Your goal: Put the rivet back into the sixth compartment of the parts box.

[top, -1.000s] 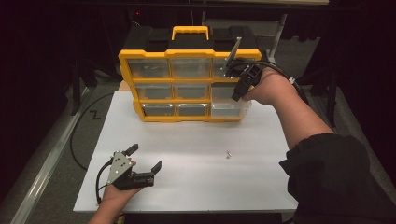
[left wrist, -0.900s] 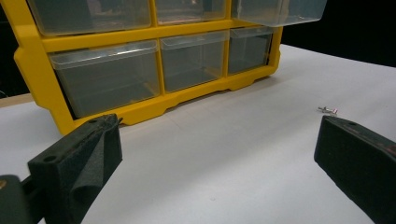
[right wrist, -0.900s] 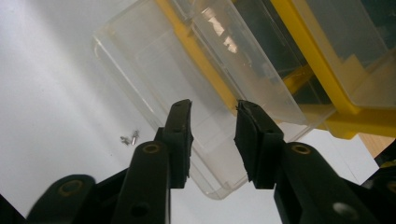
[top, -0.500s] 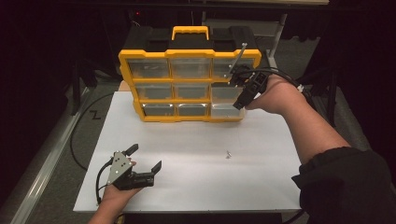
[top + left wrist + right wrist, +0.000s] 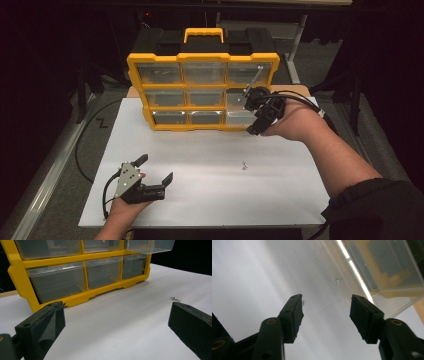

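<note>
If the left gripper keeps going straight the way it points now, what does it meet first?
Probably the yellow drawer cabinet, at its bottom row. The open left gripper has bare white tabletop ahead; the small screw lies off to one side.

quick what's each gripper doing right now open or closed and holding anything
Left gripper: open, holding nothing.
Right gripper: open, fingers just been opening, nothing between them.

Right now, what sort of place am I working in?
Probably a lab or workshop recording bench. A white table stands in a dark room; on it a yellow drawer organizer with clear drawers and a small screw; cables run along the floor beside it.
</note>
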{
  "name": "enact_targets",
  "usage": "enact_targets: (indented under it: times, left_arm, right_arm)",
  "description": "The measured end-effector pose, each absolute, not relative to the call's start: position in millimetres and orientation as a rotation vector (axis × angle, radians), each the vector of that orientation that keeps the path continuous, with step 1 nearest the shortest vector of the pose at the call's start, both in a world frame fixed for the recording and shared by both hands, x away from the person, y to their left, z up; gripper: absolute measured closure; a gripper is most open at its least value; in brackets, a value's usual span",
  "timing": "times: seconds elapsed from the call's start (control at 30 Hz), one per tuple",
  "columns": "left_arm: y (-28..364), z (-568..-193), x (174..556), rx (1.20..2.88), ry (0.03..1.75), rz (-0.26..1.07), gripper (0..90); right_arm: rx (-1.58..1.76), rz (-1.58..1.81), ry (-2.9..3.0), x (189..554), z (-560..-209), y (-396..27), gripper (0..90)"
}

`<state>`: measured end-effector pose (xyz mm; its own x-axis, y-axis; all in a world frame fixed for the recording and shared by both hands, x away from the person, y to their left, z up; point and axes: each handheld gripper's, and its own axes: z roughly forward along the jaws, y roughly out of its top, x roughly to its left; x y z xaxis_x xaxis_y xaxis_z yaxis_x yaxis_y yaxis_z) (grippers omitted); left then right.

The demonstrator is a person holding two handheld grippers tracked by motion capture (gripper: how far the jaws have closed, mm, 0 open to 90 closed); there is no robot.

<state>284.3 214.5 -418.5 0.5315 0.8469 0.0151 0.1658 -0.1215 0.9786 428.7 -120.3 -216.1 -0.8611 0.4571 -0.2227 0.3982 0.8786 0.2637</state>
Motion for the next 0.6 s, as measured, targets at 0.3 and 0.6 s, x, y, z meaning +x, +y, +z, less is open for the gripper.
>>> enact_targets:
  times: [0.3,0.6]
  left_arm:
    - [214,-419,285,1.614,0.880,0.734,1.5]
    - [214,-419,284,1.613,0.879,0.734,1.5]
  right_arm:
    - [0.633,0.302,2.791,414,-236,-122,31.1]
    - [0.622,0.286,2.816,407,-264,-121,24.8]
